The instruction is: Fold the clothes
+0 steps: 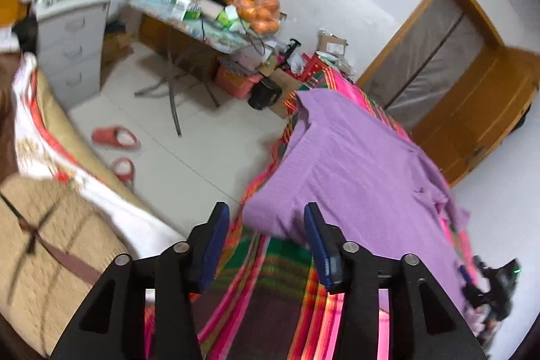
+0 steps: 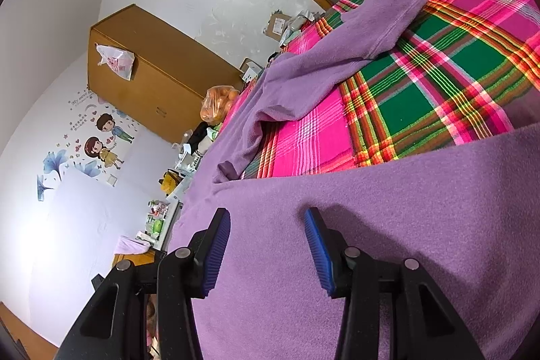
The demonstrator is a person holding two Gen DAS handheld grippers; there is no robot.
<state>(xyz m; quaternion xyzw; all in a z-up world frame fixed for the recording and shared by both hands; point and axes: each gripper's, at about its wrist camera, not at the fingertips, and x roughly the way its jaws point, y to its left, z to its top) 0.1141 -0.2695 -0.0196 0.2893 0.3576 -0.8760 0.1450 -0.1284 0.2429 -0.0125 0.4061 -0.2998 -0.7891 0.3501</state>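
Reaching for purple top (image 1: 354, 157) on plaid blanket (image 1: 270, 265): left gripper (image 1: 266, 225) fingers wide, empty, near hem corner just ahead-right. Right gripper (image 2: 266, 225) fingers wide, cloth below, grip unclear. Garment's long axis runs away from left.

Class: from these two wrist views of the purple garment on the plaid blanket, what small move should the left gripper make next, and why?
Probably ease the left gripper forward onto the purple garment's near hem: its jaws stand open and empty just short of that edge.
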